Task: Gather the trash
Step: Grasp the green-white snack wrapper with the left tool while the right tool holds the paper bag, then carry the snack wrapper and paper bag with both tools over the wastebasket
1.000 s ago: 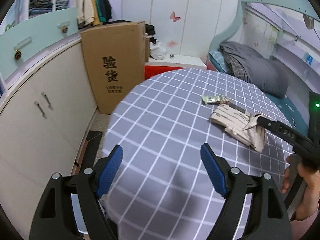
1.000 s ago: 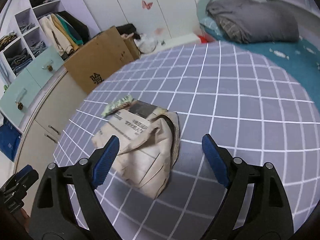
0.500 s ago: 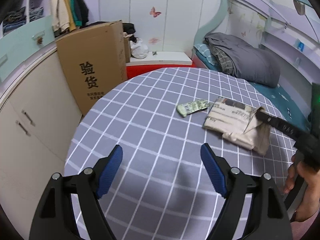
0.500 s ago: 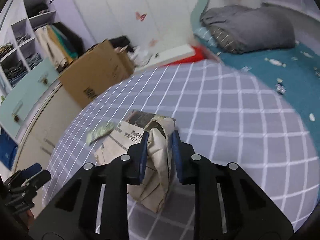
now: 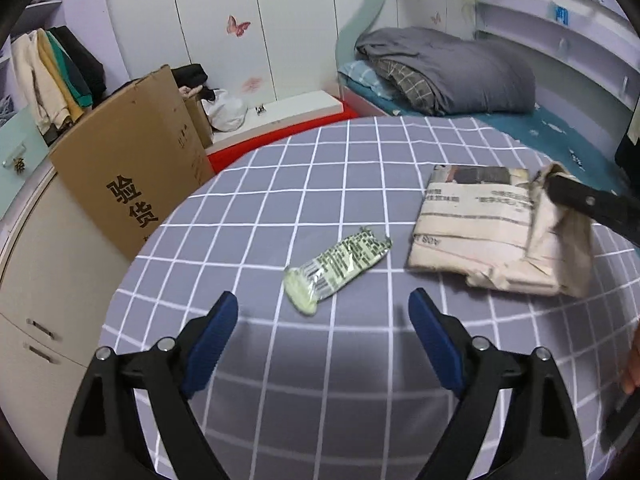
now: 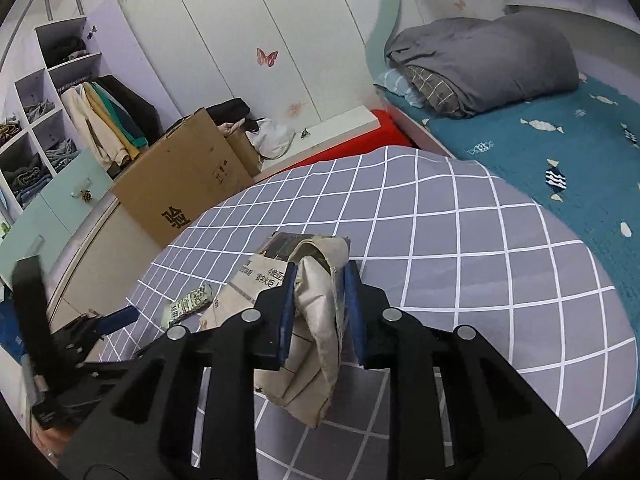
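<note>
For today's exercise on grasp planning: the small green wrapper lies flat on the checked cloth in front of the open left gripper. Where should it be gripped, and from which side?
Grip the green wrapper across its narrow middle, coming from above with the left gripper, whose jaws are opening. It lies flat and slanted on the checked cloth, so turn the fingers square to its long axis.

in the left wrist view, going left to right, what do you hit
cardboard box → green snack wrapper → folded newspaper → right gripper, shut on the newspaper's raised fold.
</note>
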Available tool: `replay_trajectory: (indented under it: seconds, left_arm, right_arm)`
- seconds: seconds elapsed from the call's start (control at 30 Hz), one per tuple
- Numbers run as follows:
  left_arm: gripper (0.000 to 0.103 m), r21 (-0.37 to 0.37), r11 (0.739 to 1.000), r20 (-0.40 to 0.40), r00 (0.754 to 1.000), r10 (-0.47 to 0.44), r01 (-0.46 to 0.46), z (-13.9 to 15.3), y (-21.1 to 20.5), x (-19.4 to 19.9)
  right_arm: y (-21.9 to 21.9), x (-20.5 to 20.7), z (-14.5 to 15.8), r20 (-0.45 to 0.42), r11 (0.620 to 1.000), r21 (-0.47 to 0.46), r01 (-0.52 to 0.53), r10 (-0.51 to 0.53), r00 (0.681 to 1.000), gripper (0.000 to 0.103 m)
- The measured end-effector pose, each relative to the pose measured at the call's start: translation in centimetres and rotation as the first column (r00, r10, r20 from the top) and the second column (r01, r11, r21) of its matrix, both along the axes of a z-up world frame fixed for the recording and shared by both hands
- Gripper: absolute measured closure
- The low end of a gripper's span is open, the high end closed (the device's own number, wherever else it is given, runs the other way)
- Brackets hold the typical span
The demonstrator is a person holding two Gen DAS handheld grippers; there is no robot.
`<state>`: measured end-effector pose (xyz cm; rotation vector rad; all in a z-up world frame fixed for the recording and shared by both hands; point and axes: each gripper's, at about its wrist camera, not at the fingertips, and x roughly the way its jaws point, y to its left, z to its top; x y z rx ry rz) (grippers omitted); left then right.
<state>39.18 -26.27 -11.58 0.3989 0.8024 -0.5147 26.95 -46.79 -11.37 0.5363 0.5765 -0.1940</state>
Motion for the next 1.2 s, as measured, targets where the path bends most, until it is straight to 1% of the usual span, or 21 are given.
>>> replay_trajectory:
  seconds: [0.07, 0.17, 0.2, 0.3, 0.33, 0.37, 0.4, 0.43, 0.47, 0.5, 0.53, 0.57, 0.6, 0.7, 0.8, 0.87, 0.97, 1.03, 1.2]
  left_arm:
    - [0.018, -0.003, 1.000, -0.018, 1.000, -0.001, 0.001, -0.5, -0.5, 0.7]
    - [0.018, 0.007, 1.000, -0.012, 1.000, 0.006, -0.006, -1.1, -1.2, 1.7]
    - [0.018, 0.008, 1.000, -0.025, 1.000, 0.001, -0.001, -1.3, -1.4, 2.0]
    - [0.018, -0.025, 1.000, -0.068, 0.998, -0.014, 0.012, -1.5, -1.7, 3.0]
    - [0.018, -0.047, 0.999, -0.092, 0.996, -0.019, 0.015, -1.6, -1.6, 3.5]
    - [0.021, -0.068, 0.998, -0.108, 0.994, -0.018, 0.011, -1.6, -1.4, 3.9]
    - [0.023, -0.066, 0.998, -0.104, 0.994, -0.013, 0.006, -1.6, -1.3, 4.1]
    - [0.033, -0.067, 0.998, -0.097, 0.995, -0.017, 0.011, -1.5, -1.4, 3.9]
    - [0.047, -0.071, 0.997, -0.090, 0.995, -0.032, 0.025, -1.4, -1.4, 3.7]
    - [0.054, -0.073, 0.997, -0.081, 0.996, -0.041, 0.035, -1.3, -1.5, 3.4]
    - [0.072, -0.078, 0.996, -0.079, 0.996, -0.045, 0.039, -1.3, -1.5, 3.2]
    - [0.075, -0.075, 0.997, -0.073, 0.997, -0.038, 0.033, -1.3, -1.5, 3.0]
    - [0.076, -0.075, 0.997, -0.073, 0.997, -0.035, 0.029, -1.3, -1.5, 2.9]
    - [0.082, -0.077, 0.997, -0.060, 0.998, -0.011, 0.006, -1.1, -1.3, 2.0]
    - [0.085, -0.075, 0.997, -0.045, 0.999, 0.016, -0.020, -1.0, -0.8, 1.1]
    - [0.087, -0.073, 0.996, -0.037, 0.998, 0.052, -0.055, -0.8, -0.1, 0.5]
    - [0.088, -0.089, 0.991, -0.023, 0.995, 0.099, -0.101, -0.2, 1.5, -0.7]
    - [0.088, -0.095, 0.988, -0.008, 0.992, 0.125, -0.126, 0.4, 2.7, -1.7]
    - [0.088, -0.126, 0.980, 0.042, 0.986, 0.163, -0.156, 2.3, 6.6, -4.8]
  right_arm:
    - [-0.1, 0.0, 0.0, -0.001, 1.000, -0.001, -0.005, 0.005, 1.000, 0.080]
    - [-0.4, 0.1, -0.1, -0.002, 1.000, 0.009, -0.007, 0.007, 1.000, 0.080]
    - [-0.5, 0.1, -0.2, -0.003, 1.000, 0.013, -0.007, 0.007, 1.000, 0.080]
    - [-0.8, 0.3, -0.5, -0.015, 1.000, 0.026, -0.004, 0.005, 1.000, 0.080]
    - [-1.0, 0.2, -0.6, -0.013, 0.999, 0.036, -0.004, 0.005, 1.000, 0.080]
    - [-1.1, 0.3, -0.6, -0.014, 0.999, 0.039, -0.007, 0.007, 1.000, 0.080]
    - [-1.0, 0.4, -0.6, -0.017, 0.999, 0.039, -0.011, 0.011, 1.000, 0.080]
    - [-1.1, 0.4, -0.6, -0.016, 0.999, 0.042, -0.012, 0.013, 1.000, 0.080]
    - [-1.1, 0.4, -0.7, -0.015, 0.999, 0.045, -0.012, 0.013, 1.000, 0.080]
    - [-1.3, 0.4, -0.7, -0.014, 0.999, 0.051, -0.012, 0.013, 1.000, 0.080]
    - [-1.5, 0.4, -0.8, -0.014, 0.998, 0.060, -0.008, 0.009, 1.000, 0.080]
    - [-1.6, 0.4, -0.8, -0.018, 0.998, 0.063, -0.007, 0.009, 1.000, 0.080]
    - [-1.7, 0.3, -0.9, -0.015, 0.998, 0.070, -0.008, 0.009, 1.000, 0.080]
    - [-1.8, 0.1, -0.9, -0.004, 0.997, 0.076, -0.013, 0.013, 1.000, 0.080]
    - [-1.6, 0.0, -0.6, 0.013, 0.998, 0.060, -0.026, 0.025, 1.000, 0.080]
    - [-1.4, 0.0, -0.4, 0.023, 0.998, 0.048, -0.037, 0.036, 0.999, 0.080]
    - [-0.9, -0.4, 0.1, 0.046, 0.999, 0.012, -0.037, 0.036, 0.998, 0.080]
    - [-0.2, -0.7, 0.6, 0.052, 0.999, -0.028, -0.034, 0.035, 0.998, 0.080]
    - [0.9, -1.9, 1.6, 0.088, 1.000, -0.027, -0.012, 0.015, 0.996, 0.080]
